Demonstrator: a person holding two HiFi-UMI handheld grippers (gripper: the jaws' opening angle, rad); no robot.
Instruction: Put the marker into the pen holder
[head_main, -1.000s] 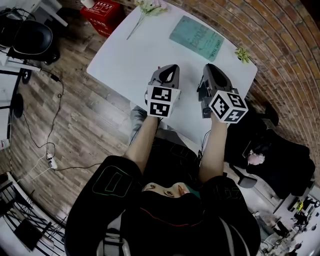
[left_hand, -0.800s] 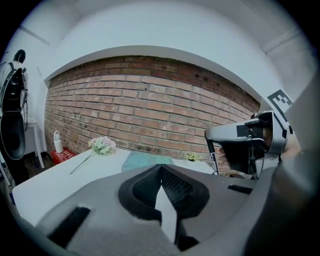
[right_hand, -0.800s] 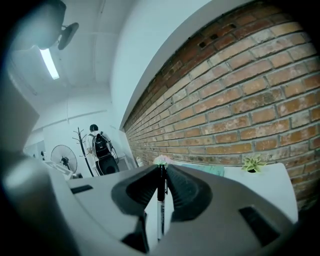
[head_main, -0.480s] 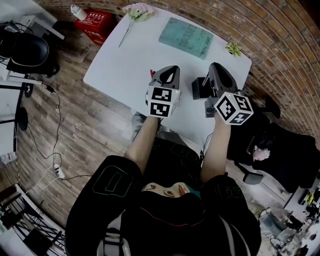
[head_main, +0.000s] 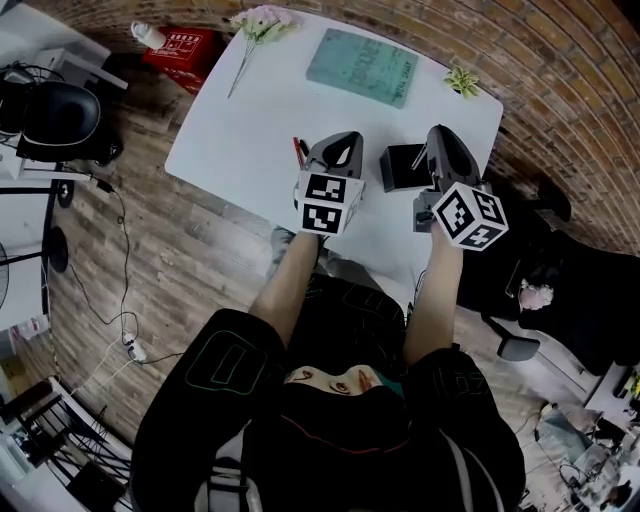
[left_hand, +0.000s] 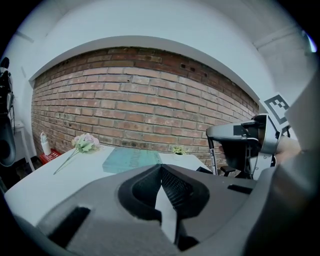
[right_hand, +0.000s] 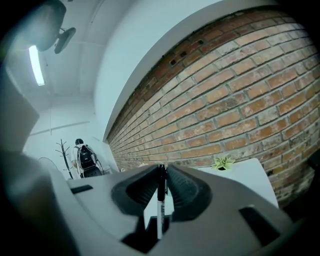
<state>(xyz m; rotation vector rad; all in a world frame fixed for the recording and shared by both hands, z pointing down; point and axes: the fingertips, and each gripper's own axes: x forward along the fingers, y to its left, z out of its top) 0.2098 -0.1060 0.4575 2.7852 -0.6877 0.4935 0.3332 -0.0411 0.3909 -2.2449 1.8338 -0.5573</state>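
A thin marker (right_hand: 160, 205) with a black cap stands upright between the ribbed pads of my right gripper (right_hand: 161, 170), which is shut on it. The left gripper view shows that marker (left_hand: 211, 155) hanging from the right gripper (left_hand: 240, 142). In the head view the black pen holder (head_main: 403, 167) sits on the white table (head_main: 250, 130), just left of the right gripper (head_main: 440, 135) and right of the left gripper (head_main: 340, 140). My left gripper (left_hand: 160, 170) has its jaws together with nothing between them.
Red pens (head_main: 298, 152) lie beside the left gripper. At the table's far side are a teal book (head_main: 360, 67), a flower stem (head_main: 255, 25) and a small green plant (head_main: 461, 80). A brick wall (left_hand: 150, 100) backs the table. A red box (head_main: 185, 45) stands on the floor.
Both grippers have shifted across the table. The pen holder has come out from under the right gripper and now shows between the two. The red pens have appeared by the left gripper.
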